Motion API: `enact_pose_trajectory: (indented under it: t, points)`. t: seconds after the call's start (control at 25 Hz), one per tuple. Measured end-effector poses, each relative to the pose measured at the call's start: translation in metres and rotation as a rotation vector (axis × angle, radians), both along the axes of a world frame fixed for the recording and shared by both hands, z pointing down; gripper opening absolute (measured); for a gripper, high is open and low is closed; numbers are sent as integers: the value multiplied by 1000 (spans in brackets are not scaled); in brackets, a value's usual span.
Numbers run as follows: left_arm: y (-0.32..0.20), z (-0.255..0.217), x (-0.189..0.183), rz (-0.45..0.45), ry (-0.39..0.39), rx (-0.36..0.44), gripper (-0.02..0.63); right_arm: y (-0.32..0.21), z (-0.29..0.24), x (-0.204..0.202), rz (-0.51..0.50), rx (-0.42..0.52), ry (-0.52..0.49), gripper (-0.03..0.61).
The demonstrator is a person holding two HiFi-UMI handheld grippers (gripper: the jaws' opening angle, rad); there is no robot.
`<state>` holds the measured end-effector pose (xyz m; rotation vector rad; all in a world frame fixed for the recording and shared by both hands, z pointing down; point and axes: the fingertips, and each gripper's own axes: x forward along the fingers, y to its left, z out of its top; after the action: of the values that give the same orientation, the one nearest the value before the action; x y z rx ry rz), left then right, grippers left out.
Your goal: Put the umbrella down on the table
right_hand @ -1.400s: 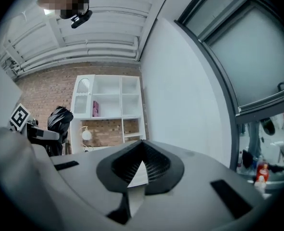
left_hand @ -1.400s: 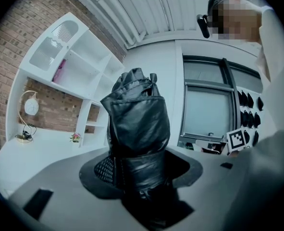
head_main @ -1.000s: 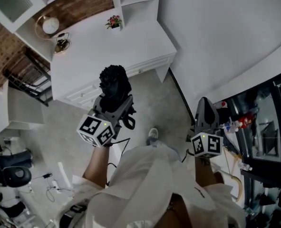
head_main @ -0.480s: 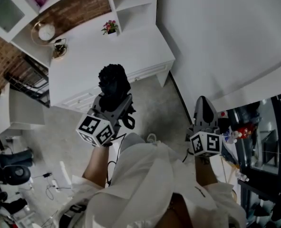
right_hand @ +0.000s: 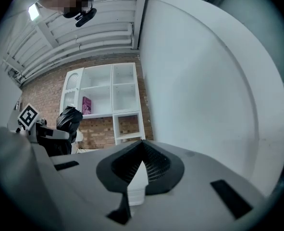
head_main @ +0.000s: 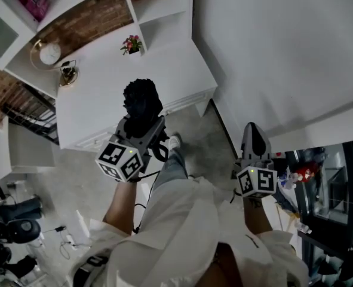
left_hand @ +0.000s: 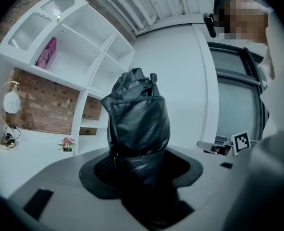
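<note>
Umbrella (left_hand: 137,121), folded, clamped in left gripper (head_main: 142,124) jaws, over floor short of worktop (head_main: 98,94). Right gripper (head_main: 254,139) jaws pressed together, empty. Carry over bare worktop, clear of flowers (head_main: 131,44), lower flat, then release.

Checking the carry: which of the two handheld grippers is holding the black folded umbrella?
The left gripper, its jaws clamped on the black folded umbrella; the right gripper is shut and empty.

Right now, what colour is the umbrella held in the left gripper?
Black all over; the umbrella shows best in the left gripper view.
</note>
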<state>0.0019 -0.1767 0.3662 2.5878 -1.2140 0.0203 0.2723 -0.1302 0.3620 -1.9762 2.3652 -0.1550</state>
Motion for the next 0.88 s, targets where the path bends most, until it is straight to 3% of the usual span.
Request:
enact_pose_trajectory:
  t: [0.44,0.68,0.88]
  points:
    - [-160,20,-11,34,13,-63,267,-153,5,-36,-9,-25,25,18]
    - [-251,60,-38,6,24,-146,267,-256,28,-70,-42,-68,24,18]
    - [-294,85,-55,-25,20,-205,268,-300,45,-87,-56,-95,41,18]
